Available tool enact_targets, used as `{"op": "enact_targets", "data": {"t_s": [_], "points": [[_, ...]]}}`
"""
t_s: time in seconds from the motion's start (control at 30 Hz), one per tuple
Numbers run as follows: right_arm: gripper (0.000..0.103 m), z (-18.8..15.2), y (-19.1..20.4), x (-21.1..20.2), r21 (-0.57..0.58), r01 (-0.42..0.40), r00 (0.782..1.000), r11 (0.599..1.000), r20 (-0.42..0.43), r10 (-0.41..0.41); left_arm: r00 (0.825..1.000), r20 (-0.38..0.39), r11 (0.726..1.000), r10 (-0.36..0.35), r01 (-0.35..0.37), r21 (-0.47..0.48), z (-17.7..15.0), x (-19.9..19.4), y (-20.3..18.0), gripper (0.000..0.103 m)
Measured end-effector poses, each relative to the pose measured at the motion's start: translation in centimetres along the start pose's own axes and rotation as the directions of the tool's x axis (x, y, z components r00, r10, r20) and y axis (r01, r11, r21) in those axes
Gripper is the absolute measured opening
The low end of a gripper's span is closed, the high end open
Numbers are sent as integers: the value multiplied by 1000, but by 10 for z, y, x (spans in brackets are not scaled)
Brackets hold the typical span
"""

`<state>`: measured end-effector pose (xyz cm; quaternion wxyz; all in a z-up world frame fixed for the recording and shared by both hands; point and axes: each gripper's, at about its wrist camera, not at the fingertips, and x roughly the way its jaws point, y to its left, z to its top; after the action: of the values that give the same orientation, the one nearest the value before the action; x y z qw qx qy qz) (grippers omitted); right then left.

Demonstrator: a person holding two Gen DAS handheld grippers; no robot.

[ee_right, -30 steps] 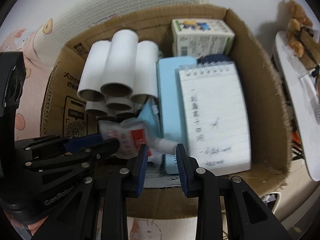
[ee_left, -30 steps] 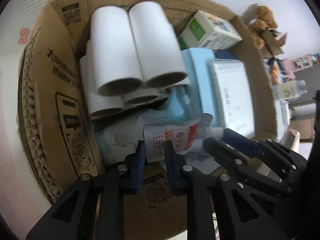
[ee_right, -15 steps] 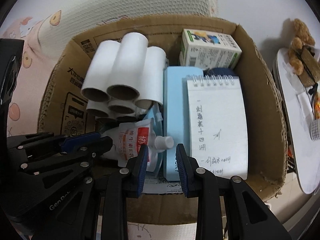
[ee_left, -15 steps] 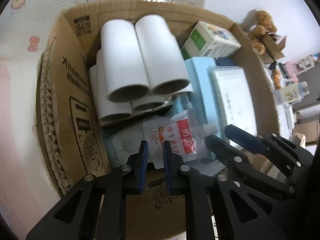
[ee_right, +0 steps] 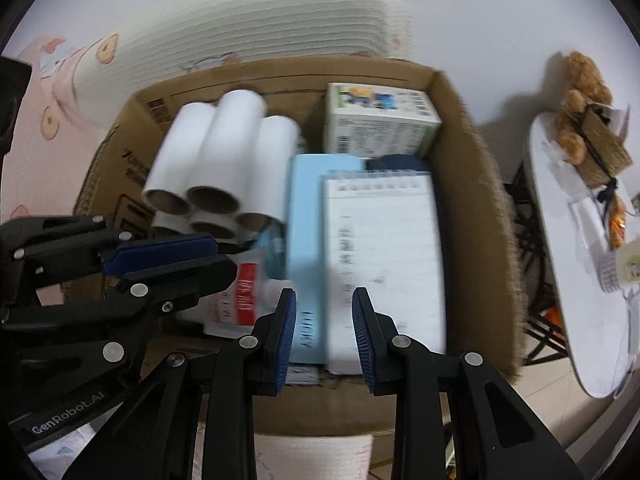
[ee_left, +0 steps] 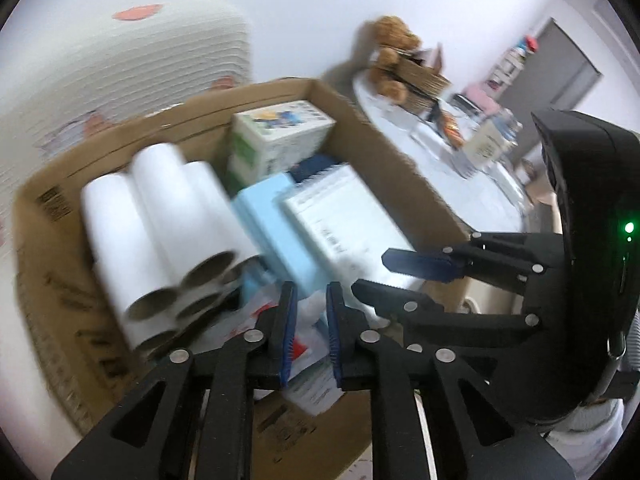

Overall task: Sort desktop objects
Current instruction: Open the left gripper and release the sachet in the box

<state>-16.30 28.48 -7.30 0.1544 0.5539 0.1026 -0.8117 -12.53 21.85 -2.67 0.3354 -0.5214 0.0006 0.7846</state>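
Mostly packed: cardboard box (ee_right: 472, 200) at frame centre already holding rolls (ee_right: 224, 160), notebook (ee_right: 384, 248), carton (ee_right: 380, 124). Left tongs (ee_left: 308, 320) just loosened around pouch (ee_left: 304, 344); right tongs (ee_right: 324, 328) narrowly parted, empty.

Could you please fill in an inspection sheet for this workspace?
Surface: open cardboard box, nearly full.
Job's things: bundled paper rolls, spiral notepad on a light blue box, green-and-white carton, red-and-white spouted pouch.
Clutter: nothing seen.
Grippers: left gripper jaws just opening, pouch between them, grip unclear; right gripper slightly open, empty, above the blue box.
Cables: nothing seen.
Surroundings: white table with teddy bear; pink patterned fabric.
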Motion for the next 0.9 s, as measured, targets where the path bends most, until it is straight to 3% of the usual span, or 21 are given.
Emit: {"op": "enact_targets", "data": {"t_s": [0.13, 0.47, 0.53, 0.67, 0.77, 0.8, 0.9], "points": [[24, 0, -20, -5, 49, 16, 1000, 999, 17, -17, 996, -66, 997, -56, 53, -48, 5, 16, -2, 24], [25, -8, -33, -10, 117, -27, 1000, 993, 6, 27, 987, -152, 999, 48, -49, -2, 8, 54, -13, 23], [25, -9, -31, -8, 110, -38, 999, 993, 2, 38, 984, -160, 997, 78, -79, 5, 9, 57, -13, 17], [25, -11, -22, -7, 67, -32, 999, 997, -2, 32, 965, -243, 992, 100, -116, -51, 5, 65, -4, 13], [25, -10, -15, -7, 41, -47, 999, 998, -6, 48, 930, -303, 974, 207, -226, -29, -2, 80, 2, 4], [25, -10, -13, -7, 38, -58, 998, 998, -6, 58, 931, -307, 974, 196, -221, -50, -3, 80, 5, 4], [25, -9, -7, -7, 19, -49, 999, 999, -3, 49, 970, -207, 985, 127, -148, -89, 4, 60, 7, 3]]}}
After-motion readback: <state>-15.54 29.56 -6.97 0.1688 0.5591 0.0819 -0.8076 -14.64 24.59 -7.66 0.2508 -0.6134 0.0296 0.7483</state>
